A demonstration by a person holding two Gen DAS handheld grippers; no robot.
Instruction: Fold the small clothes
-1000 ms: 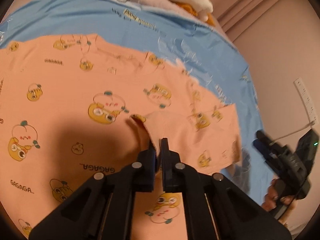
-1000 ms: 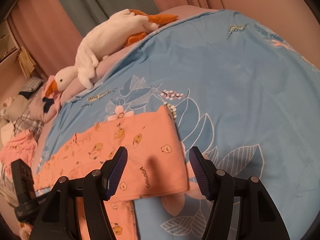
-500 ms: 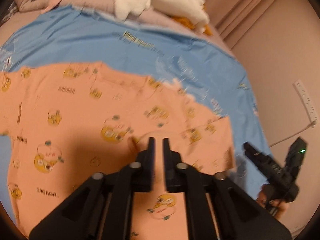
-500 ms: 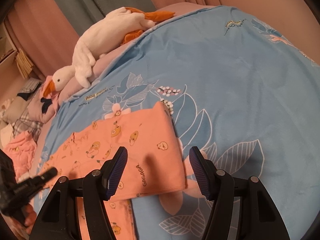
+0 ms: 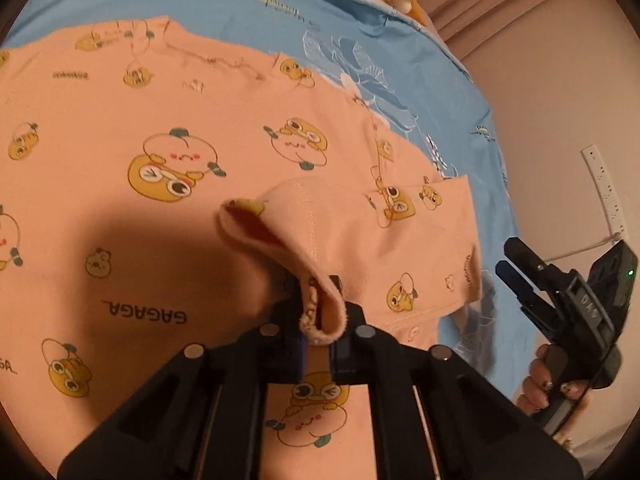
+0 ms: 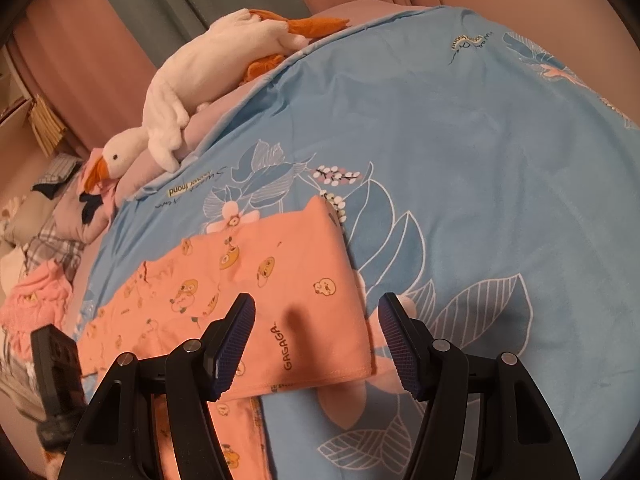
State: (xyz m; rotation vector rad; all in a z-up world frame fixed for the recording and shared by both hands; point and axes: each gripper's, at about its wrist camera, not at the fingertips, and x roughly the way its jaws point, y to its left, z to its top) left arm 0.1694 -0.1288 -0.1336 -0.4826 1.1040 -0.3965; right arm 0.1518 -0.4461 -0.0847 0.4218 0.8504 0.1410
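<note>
The orange pajama top [image 5: 192, 168], printed with cartoon faces and the word GAGAGA, lies spread on the blue bedsheet [image 5: 420, 80] and fills most of the left wrist view. Its sleeve [image 5: 400, 240] is already turned in over the body at the right of centre, and a loop of the sleeve's cuff rises toward the bottom middle of the frame. There the left hand-held gripper [image 5: 318, 320] pinches that cuff, its jaws pressed together on the folded edge of fabric.

In the right wrist view the same garment [image 6: 280, 288] sits in the lower left, its folded end lying flat with a straight hem toward the bottom centre. The right hand-held gripper [image 6: 316, 340] hovers over that end with its jaws spread wide and nothing between them; it also shows at the right edge of the left wrist view [image 5: 516, 276], held by a hand [image 5: 548, 384].

As a judgement, the fold is at an early stage: one sleeve is laid inward, while the wide body is not yet doubled over and the rest of the cloth lies open. Squaring the sleeve, then folding the body, appears to be what is left.

Along the upper left of the right wrist view a white stuffed goose [image 6: 192, 80] rests on a pillow [image 6: 208, 120], well apart from the garment, with other pink clothes [image 6: 36, 300] at the left edge.
</note>
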